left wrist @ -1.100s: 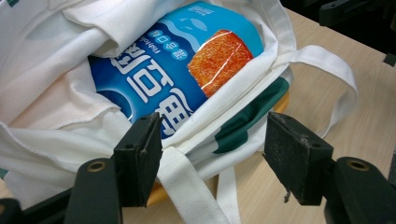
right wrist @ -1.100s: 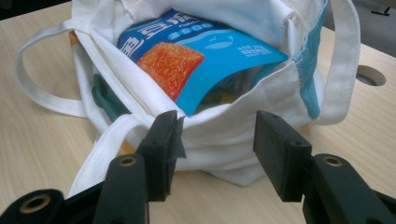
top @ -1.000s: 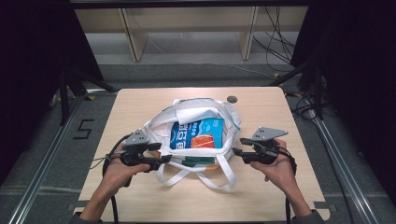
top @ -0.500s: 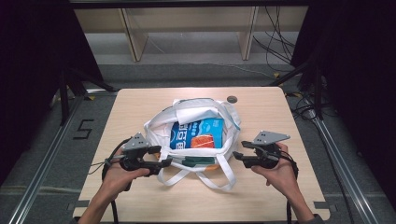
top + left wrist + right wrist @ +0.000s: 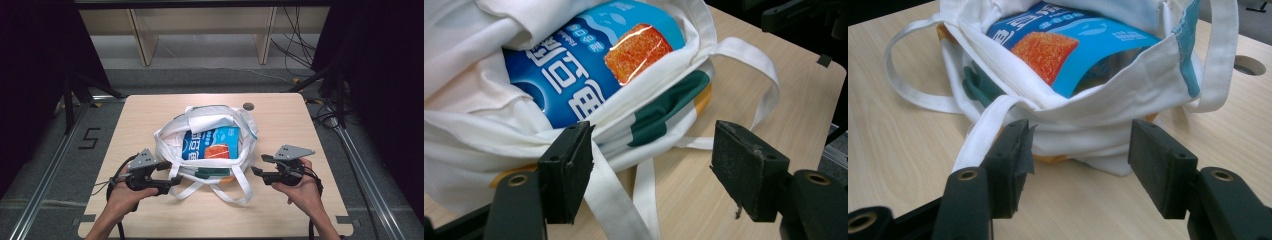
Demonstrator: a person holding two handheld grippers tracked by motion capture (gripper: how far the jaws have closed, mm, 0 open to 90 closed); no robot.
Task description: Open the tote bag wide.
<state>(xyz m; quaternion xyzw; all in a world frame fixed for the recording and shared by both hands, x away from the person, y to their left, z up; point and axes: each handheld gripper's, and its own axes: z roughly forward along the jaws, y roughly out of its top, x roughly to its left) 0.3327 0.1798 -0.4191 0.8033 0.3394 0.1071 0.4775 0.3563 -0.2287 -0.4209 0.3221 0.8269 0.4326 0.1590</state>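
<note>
1. White tote bag (image 5: 210, 145) lies between the two tongs, in the middle of the pale wooden surface (image 5: 150, 115), its mouth open toward the camera above.
2. Left tongs (image 5: 172, 181) sit just beside the bag's near-left corner; the jaws stand wide apart and grip nothing. In the left gripper view a flat white strap (image 5: 616, 200) runs down along the inner face of one black jaw, while the other jaw hangs over bare wood.
3. Right tongs (image 5: 254, 171) sit just beside the bag's near-right side, jaws likewise apart and empty, and they have just been opening further. In the right gripper view the folded cloth rim lies just ahead of the gap, not pressed by either pad.
4. Blue snack packet (image 5: 212, 144) lies inside the bag, glossy and smooth, with an orange panel and white lettering.
5. A dark green and orange patch shows on the soft, creased cloth under the packet, toward the near side.
6. Two strap loops (image 5: 227, 192) spill from the bag onto the wood between the tongs, toward the near edge.
7. Bare wood stays open outward of each pair of tongs up to the rounded side edges, and beyond the bag to the far edge, where a small round hole (image 5: 248, 106) sits.
</note>
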